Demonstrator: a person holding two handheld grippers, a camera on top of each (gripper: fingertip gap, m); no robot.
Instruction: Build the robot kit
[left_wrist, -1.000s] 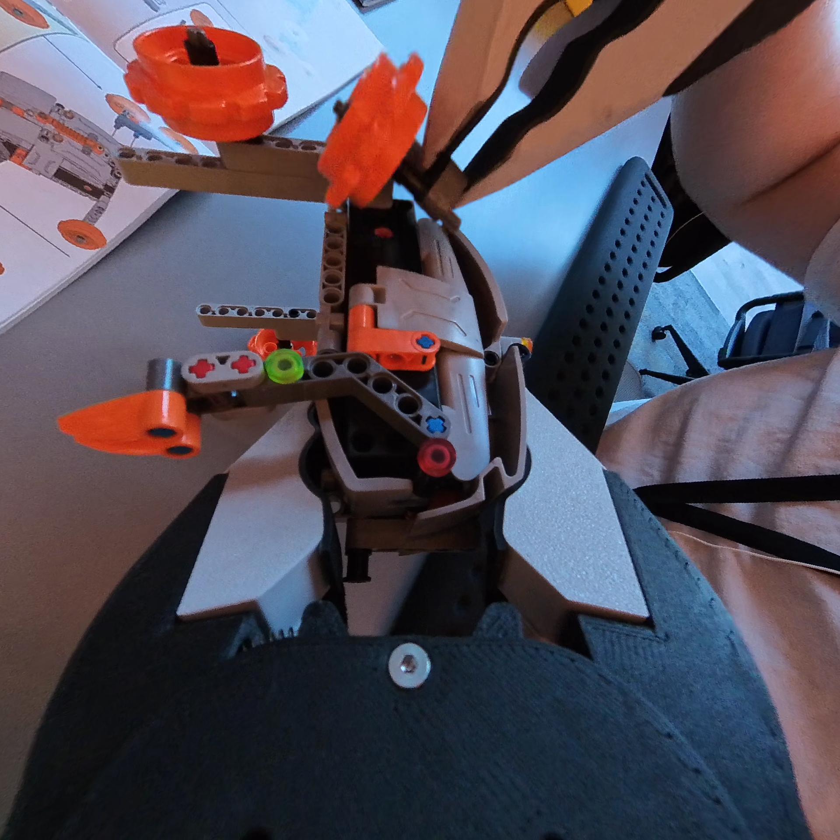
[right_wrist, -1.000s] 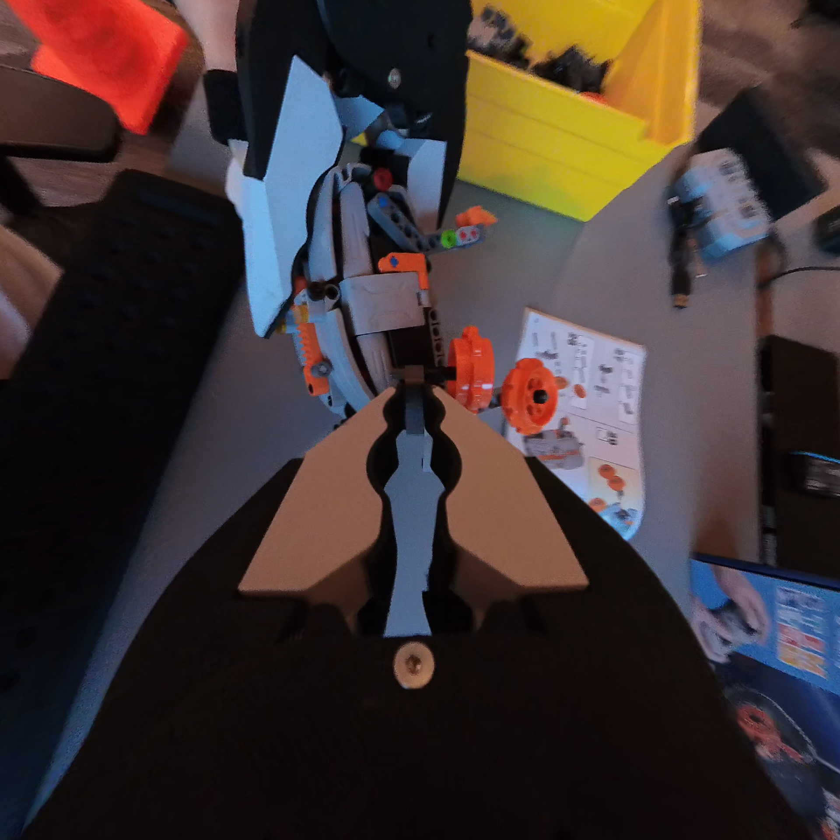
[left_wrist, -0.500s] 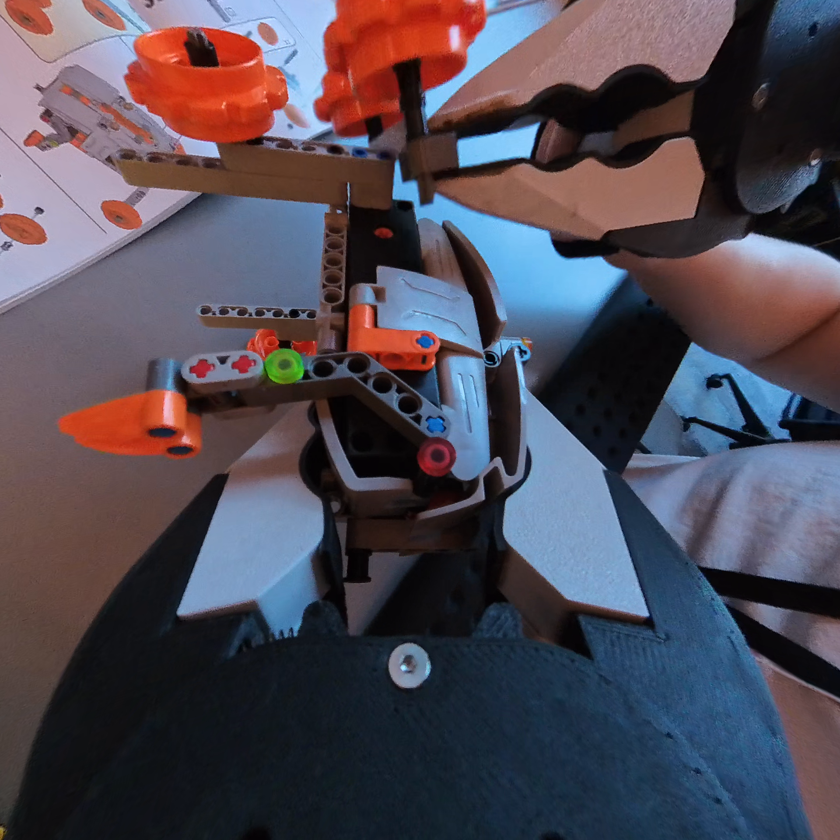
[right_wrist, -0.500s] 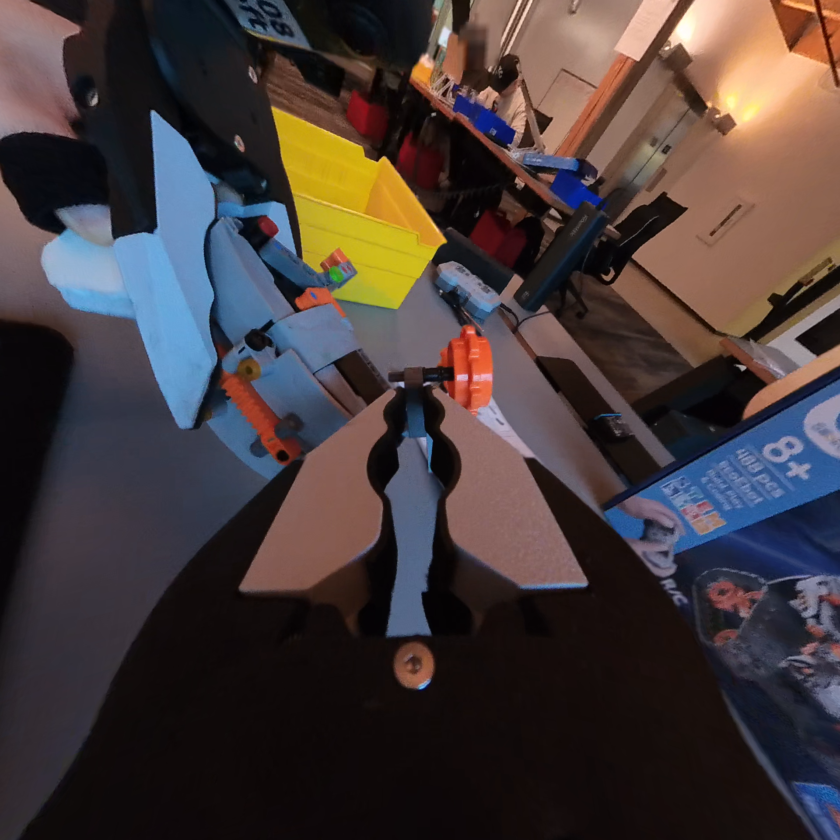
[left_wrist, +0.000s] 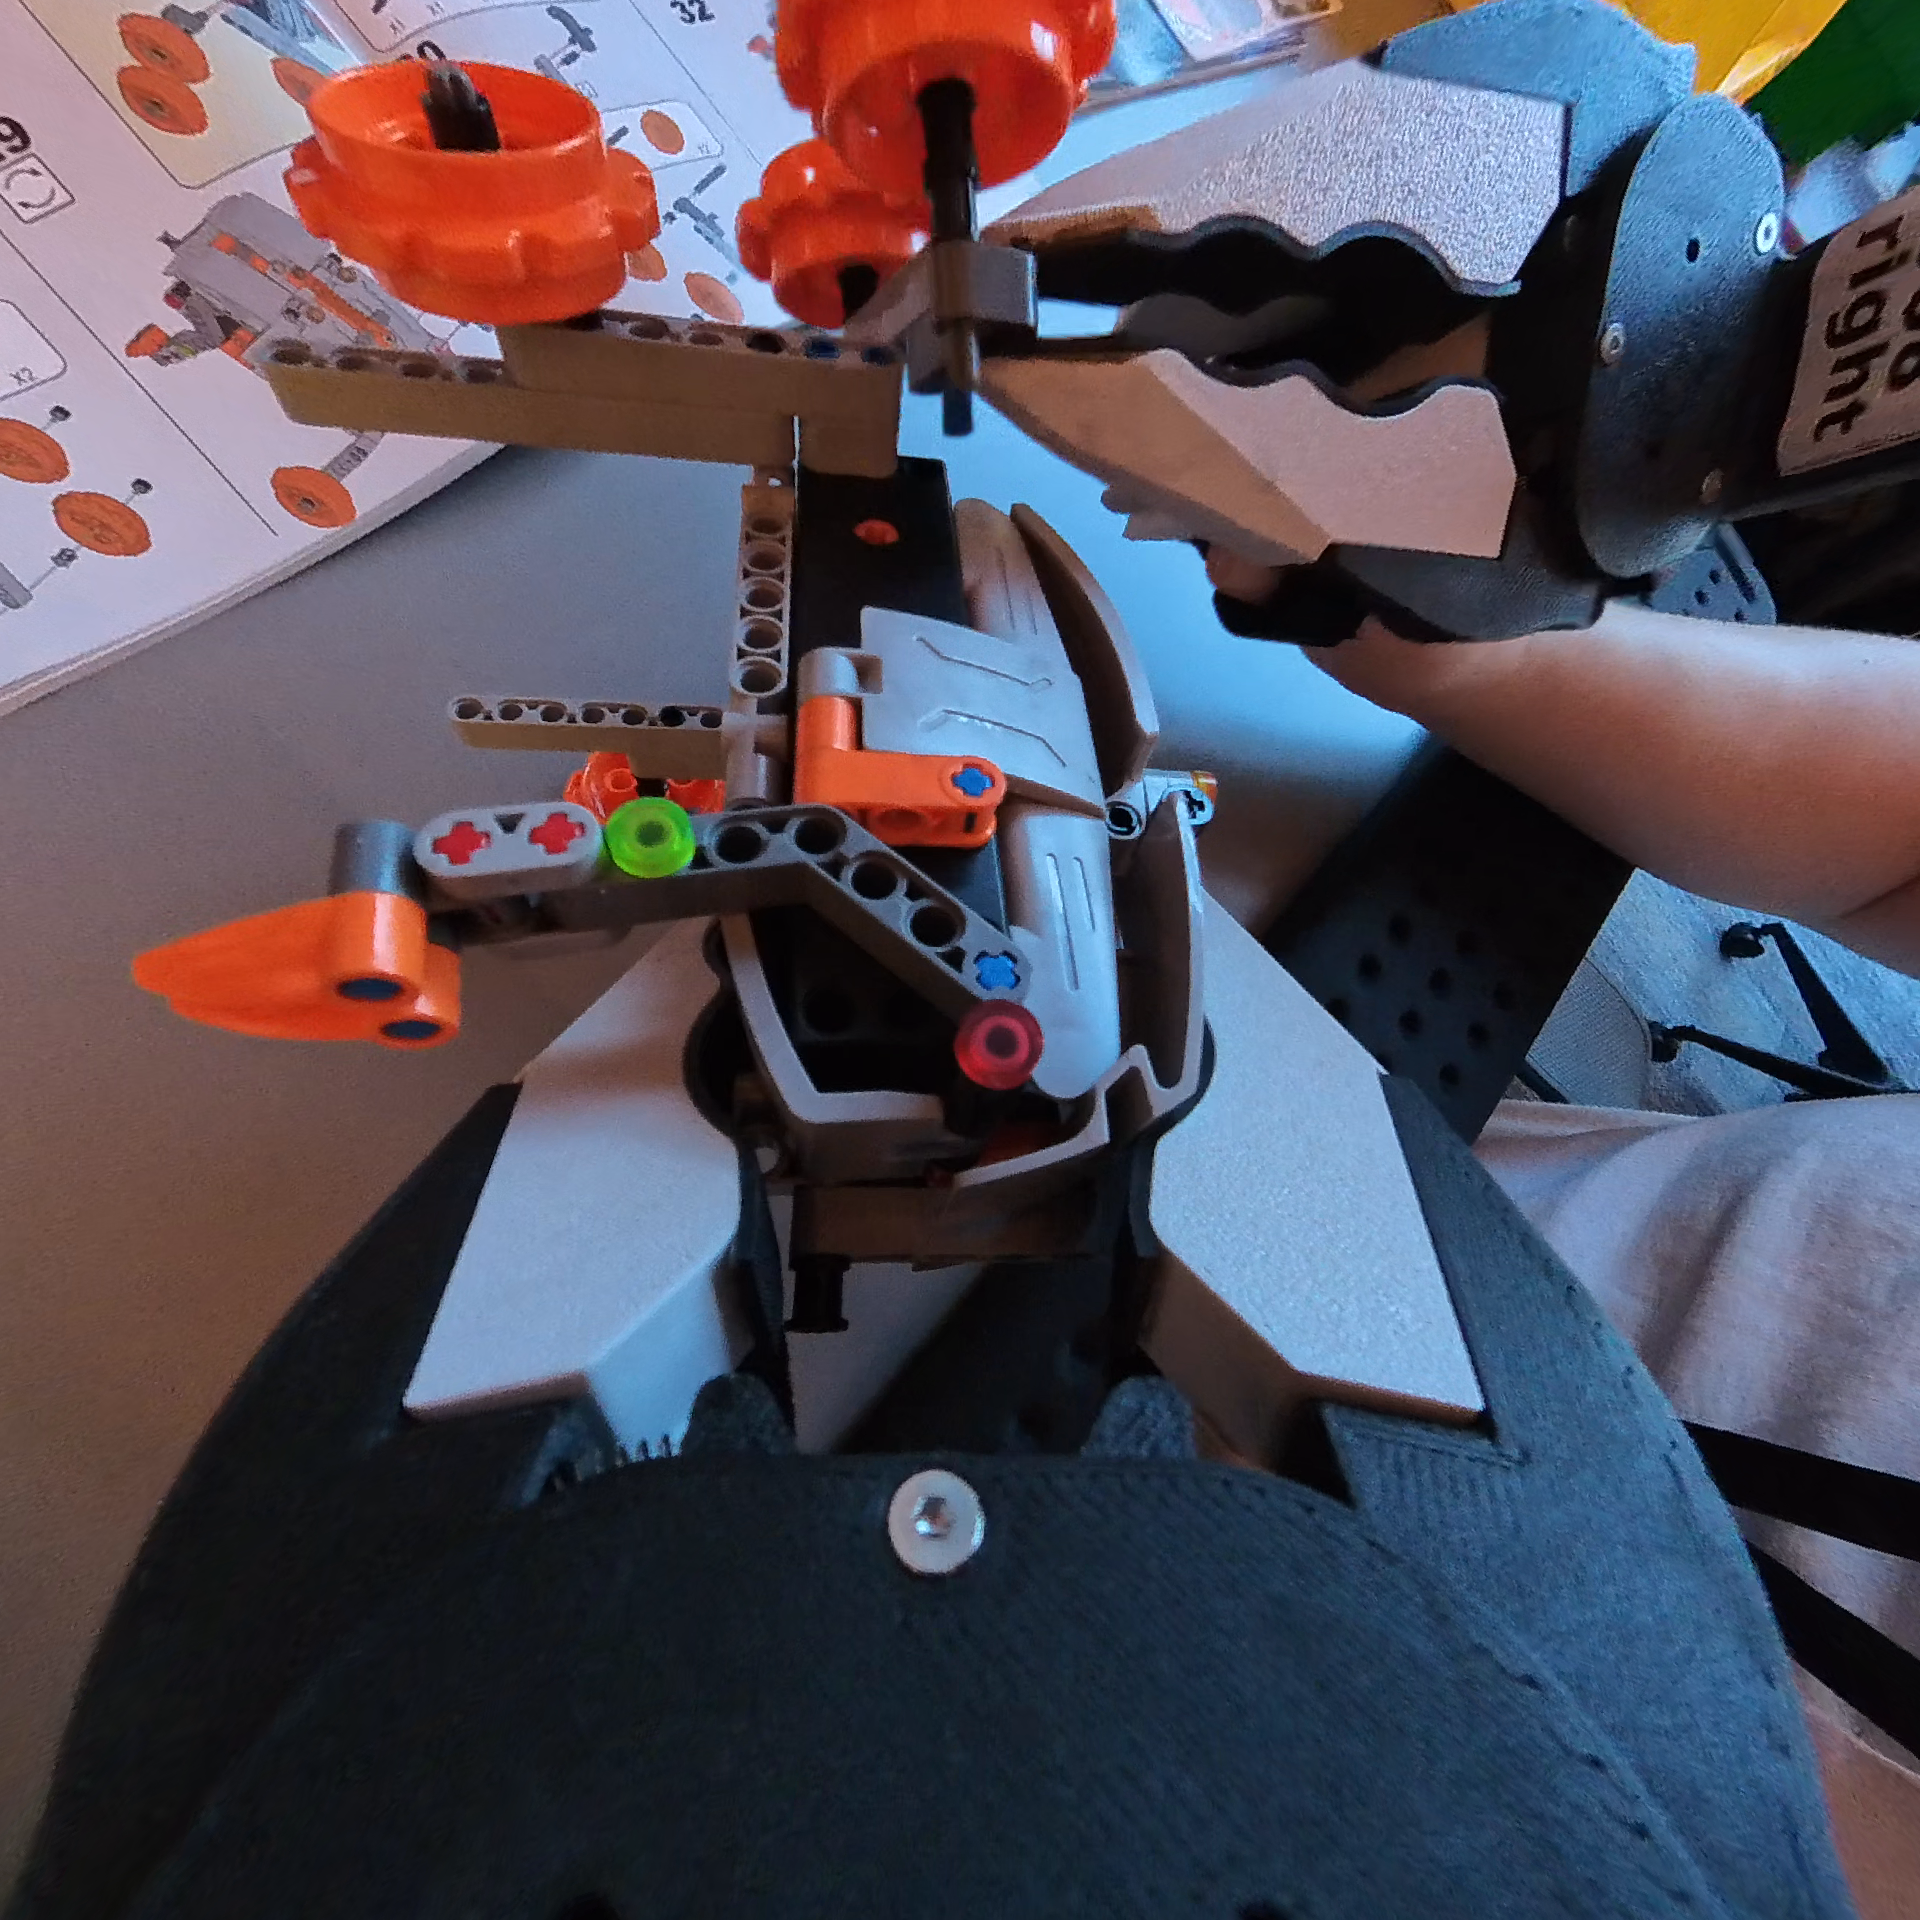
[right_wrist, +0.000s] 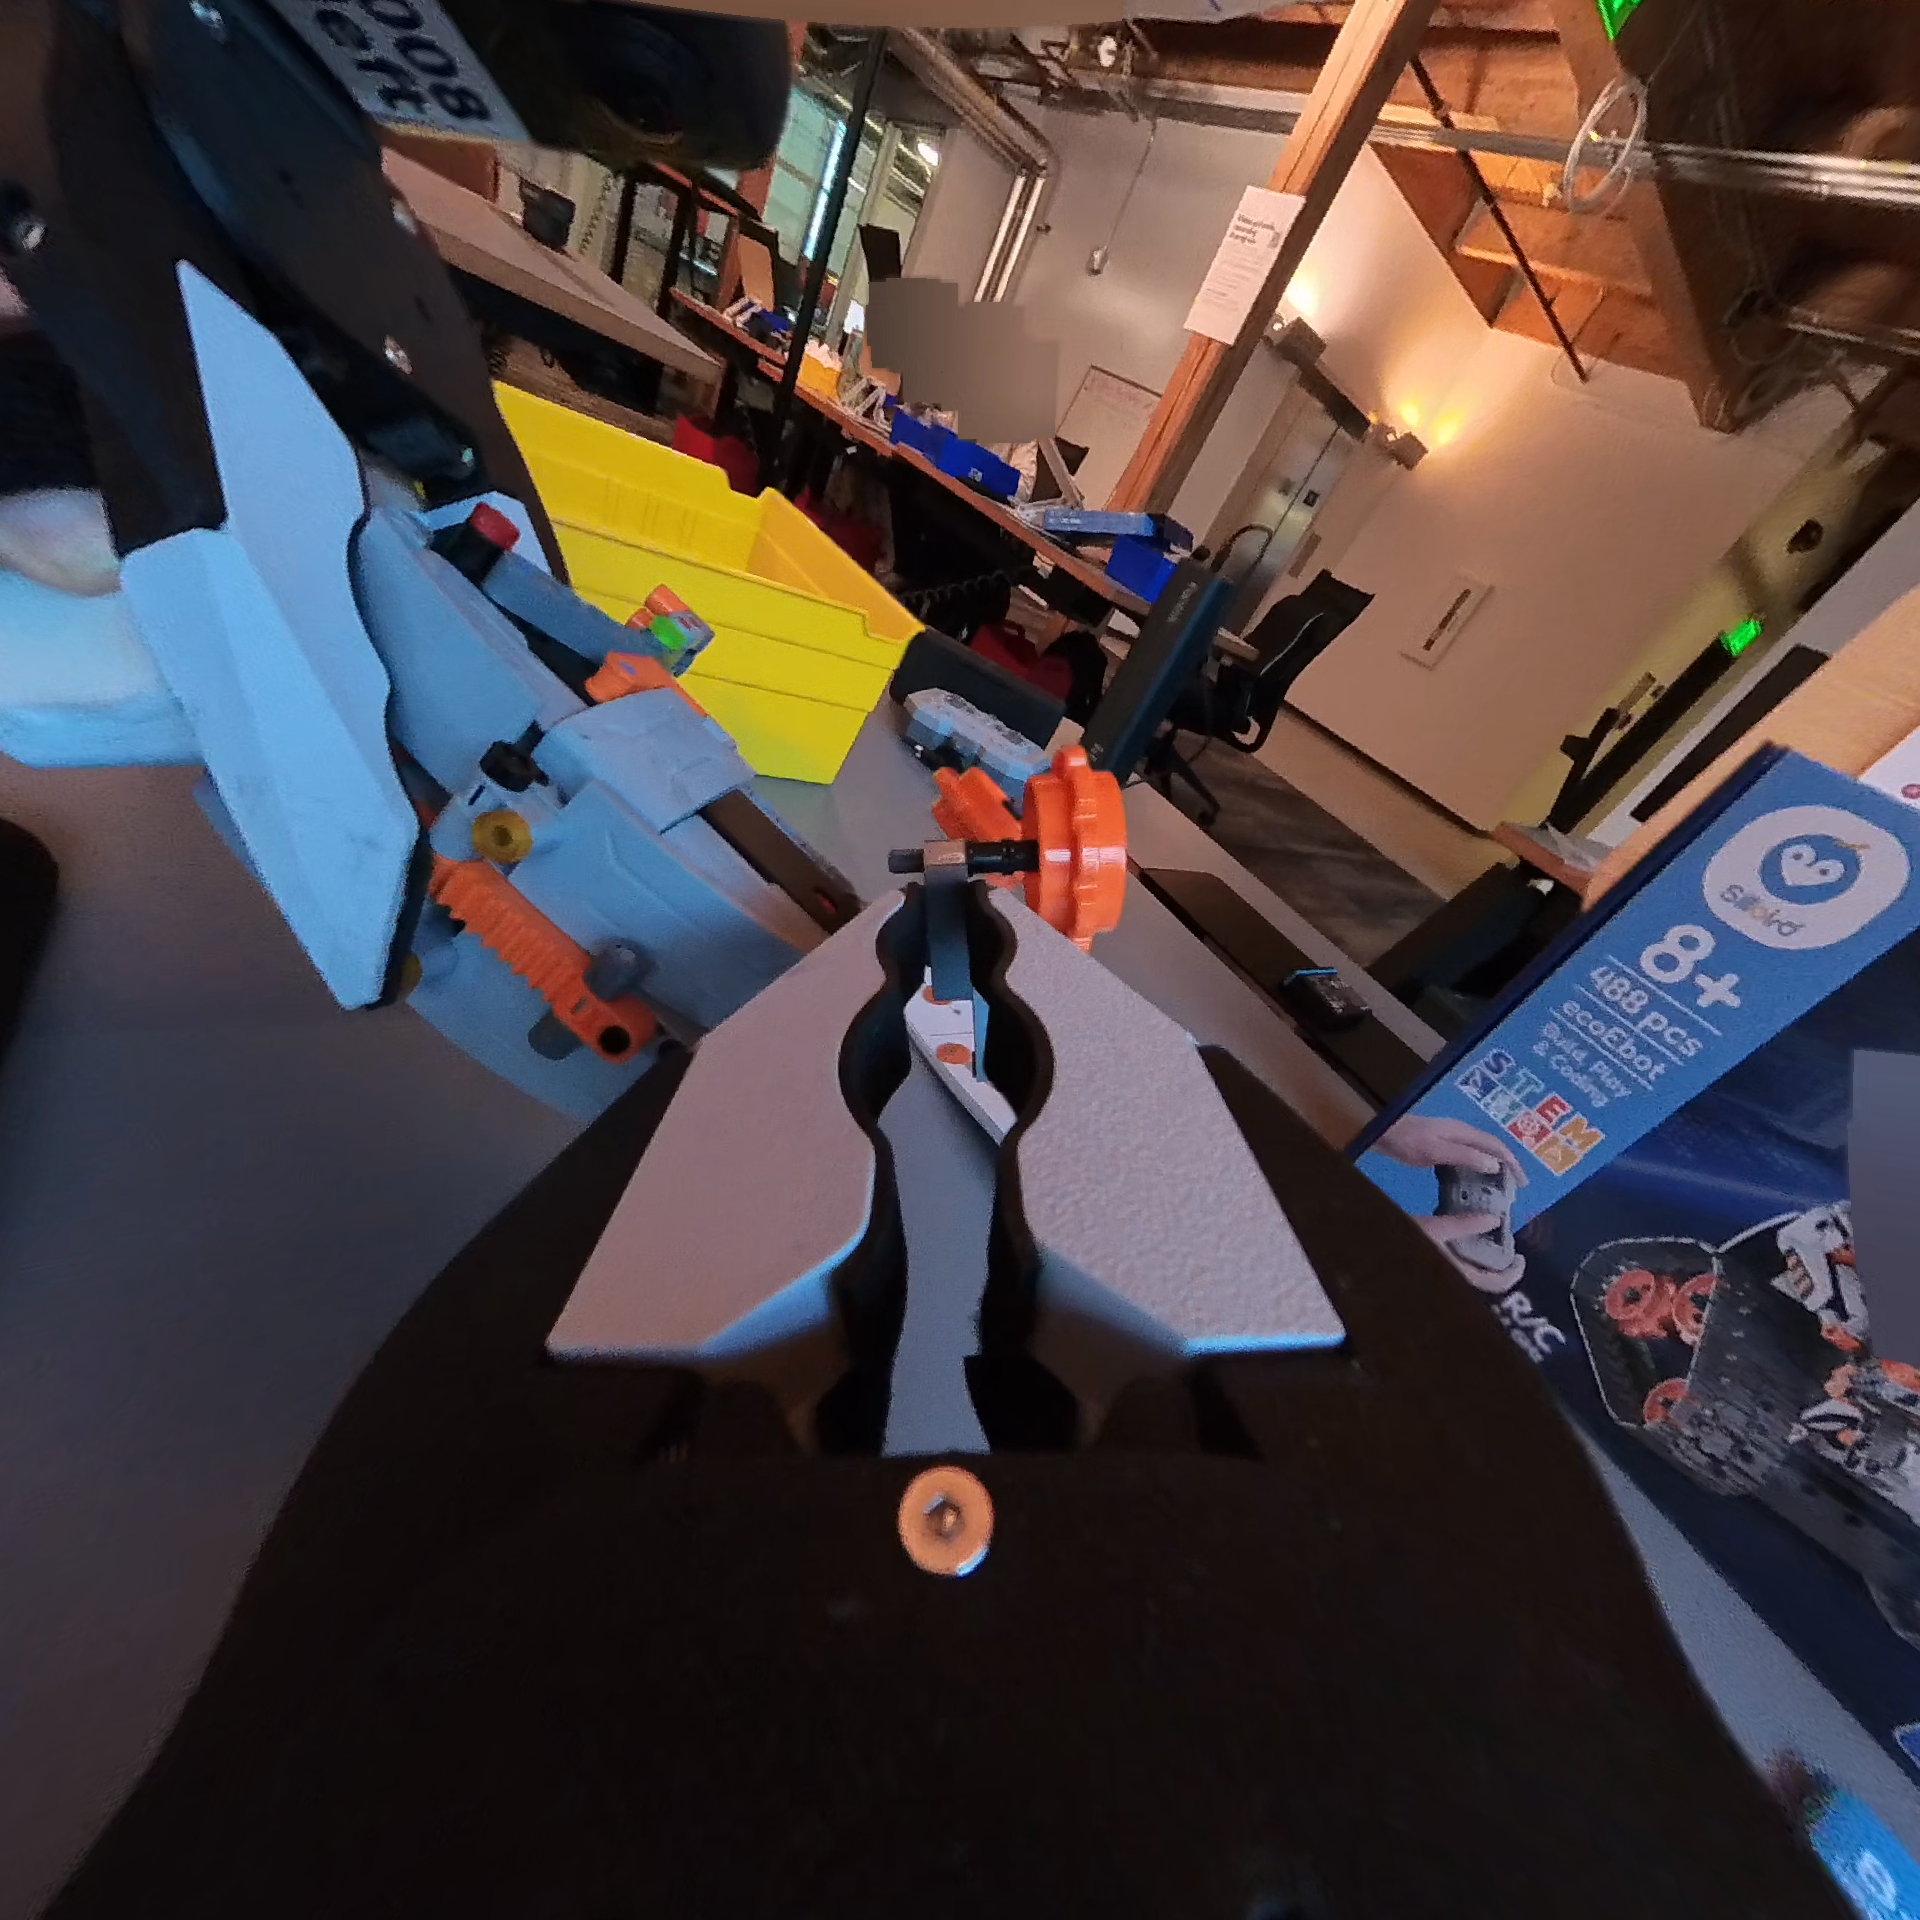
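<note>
On the far left, my view showed the open instruction booklet (left_wrist: 125, 343) lying on the grey table (left_wrist: 208, 1039). My left gripper (left_wrist: 935, 1081) was clamped on the grey-and-orange brick vehicle model (left_wrist: 935, 852), its fingers (left_wrist: 582, 1226) pressed against the hull's sides, an orange sprocket wheel (left_wrist: 457, 197) standing on the model's far beam. To the right, my right gripper (right_wrist: 940, 904) had its fingers narrowed onto a small grey connector (right_wrist: 948, 925) carrying a black axle (right_wrist: 982, 858) with a second orange wheel (right_wrist: 1075, 844), held just beside that beam's end. Beyond sat a yellow bin (right_wrist: 727, 592); a blue kit box (right_wrist: 1662, 987) stood far right.
</note>
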